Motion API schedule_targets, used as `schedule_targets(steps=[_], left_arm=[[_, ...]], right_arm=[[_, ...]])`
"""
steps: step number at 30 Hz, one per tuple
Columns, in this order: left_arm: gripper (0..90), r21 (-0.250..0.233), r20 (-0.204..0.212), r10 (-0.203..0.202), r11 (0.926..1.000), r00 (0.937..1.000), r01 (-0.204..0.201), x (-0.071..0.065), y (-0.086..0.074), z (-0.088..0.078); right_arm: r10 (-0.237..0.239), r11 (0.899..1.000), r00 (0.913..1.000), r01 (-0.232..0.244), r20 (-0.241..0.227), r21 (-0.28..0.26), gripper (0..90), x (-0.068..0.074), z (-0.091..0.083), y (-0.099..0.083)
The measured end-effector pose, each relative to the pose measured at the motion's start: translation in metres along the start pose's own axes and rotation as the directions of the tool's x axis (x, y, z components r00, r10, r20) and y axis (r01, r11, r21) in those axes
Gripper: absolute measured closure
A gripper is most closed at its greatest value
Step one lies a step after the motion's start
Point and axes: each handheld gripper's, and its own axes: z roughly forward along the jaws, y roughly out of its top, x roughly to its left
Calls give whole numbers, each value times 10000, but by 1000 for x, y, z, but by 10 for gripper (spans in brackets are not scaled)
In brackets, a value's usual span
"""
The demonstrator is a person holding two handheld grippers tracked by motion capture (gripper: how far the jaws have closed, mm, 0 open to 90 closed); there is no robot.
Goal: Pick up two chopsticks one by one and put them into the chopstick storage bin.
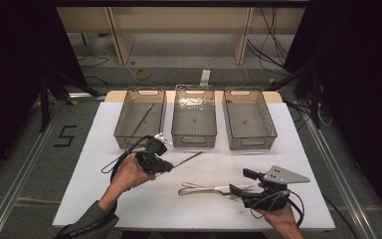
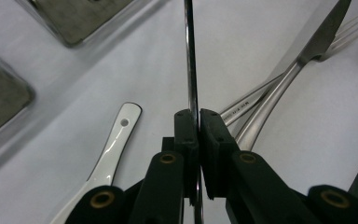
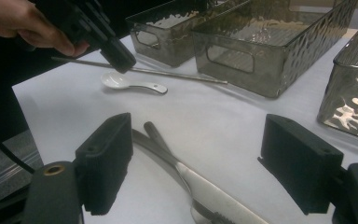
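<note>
The left tongs (image 2: 197,122) are clamped tight on a thin metal chopstick (image 2: 190,56), held just above the worktop (image 1: 129,199) near the left bin (image 1: 140,117). Pinched at one spot, the rod could swivel or slip free. The right tongs (image 3: 196,158) gape wide, empty, over a knife (image 3: 200,184).
</note>
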Motion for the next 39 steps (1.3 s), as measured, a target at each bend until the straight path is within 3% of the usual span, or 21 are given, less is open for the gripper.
schedule_targets(steps=[5,12,18,24,29,37,39], left_arm=[[856,-706,45,-194,9973,9998,197,9,4,-19],[855,-1233,-127,-285,9920,9995,267,17,10,-39],[856,-1779,-522,-587,9828,9969,486,30,17,-57],[856,-2292,-1068,-1281,9681,9860,1009,60,26,-69],[856,-2381,-1226,-1588,9630,9797,1263,76,31,-71],[856,-2587,-1558,-2442,9452,9571,1991,110,42,-75],[856,-2543,-1710,-2584,9439,9508,2108,118,44,-75]], right_arm=[[49,10000,10000,-49,19,-7,259,-1,0,0],[92,10000,10000,-92,32,4,259,-2,0,-1],[112,9999,9999,-112,64,15,259,-3,0,-1],[140,9999,9999,-140,46,-3,259,-3,0,-1],[129,9999,9999,-129,45,-33,259,-4,-1,-1],[144,9999,9999,-144,27,-5,259,-4,0,-1],[141,9999,9999,-141,28,-34,259,-4,0,-1]])
